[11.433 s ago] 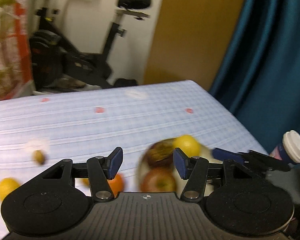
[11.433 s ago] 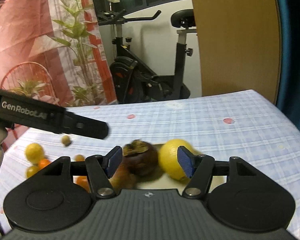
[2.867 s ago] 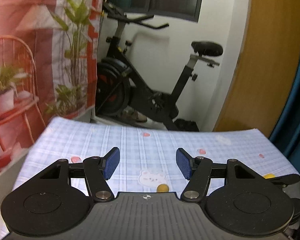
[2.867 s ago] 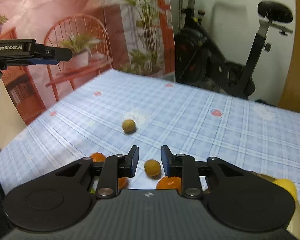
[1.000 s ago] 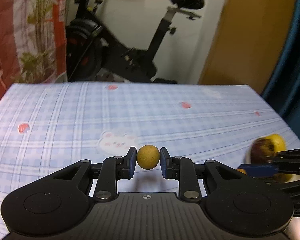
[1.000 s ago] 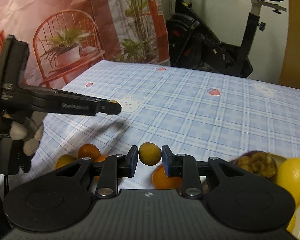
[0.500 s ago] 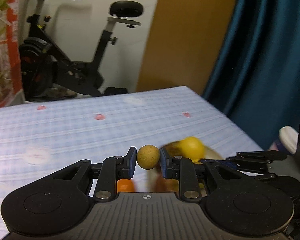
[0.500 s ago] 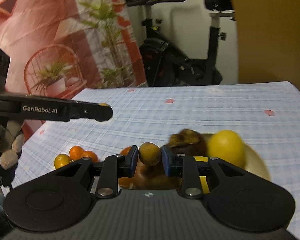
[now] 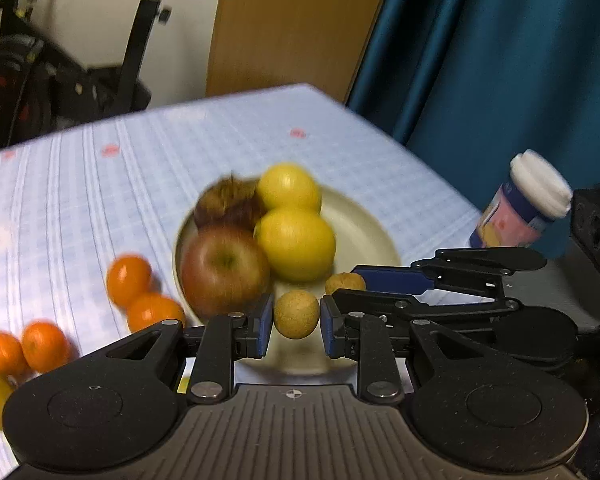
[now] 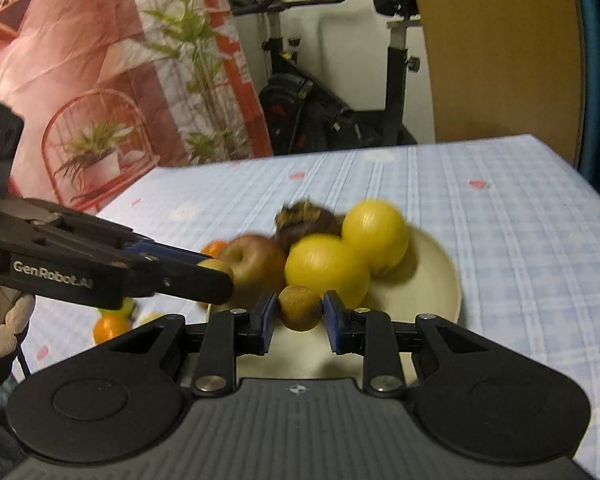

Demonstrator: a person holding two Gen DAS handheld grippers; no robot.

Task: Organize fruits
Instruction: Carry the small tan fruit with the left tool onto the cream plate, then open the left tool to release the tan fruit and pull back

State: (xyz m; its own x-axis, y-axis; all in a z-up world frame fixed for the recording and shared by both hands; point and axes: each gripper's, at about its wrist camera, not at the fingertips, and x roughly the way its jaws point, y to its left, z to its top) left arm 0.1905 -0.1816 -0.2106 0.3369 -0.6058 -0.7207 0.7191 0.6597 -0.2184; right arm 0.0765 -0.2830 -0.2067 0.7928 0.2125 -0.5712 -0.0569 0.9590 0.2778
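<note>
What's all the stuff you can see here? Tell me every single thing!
Plate: one, cream, on the tablecloth.
Yellow fruits: two, on the plate.
Apple: one, red, on the plate.
Dark brown fruit: one, behind the apple.
Small oranges: four, left of the plate.
Small tan fruits: two, one in each gripper.
Tablecloth: one, blue checked.
Bottle: one, white cap, right edge.
Exercise bike: one, black, behind.
Left gripper: shut on a fruit.
Right gripper: shut on a fruit.

fruit on plate (image 9: 364, 220): blurred | bottle (image 9: 520, 208): label unreadable
</note>
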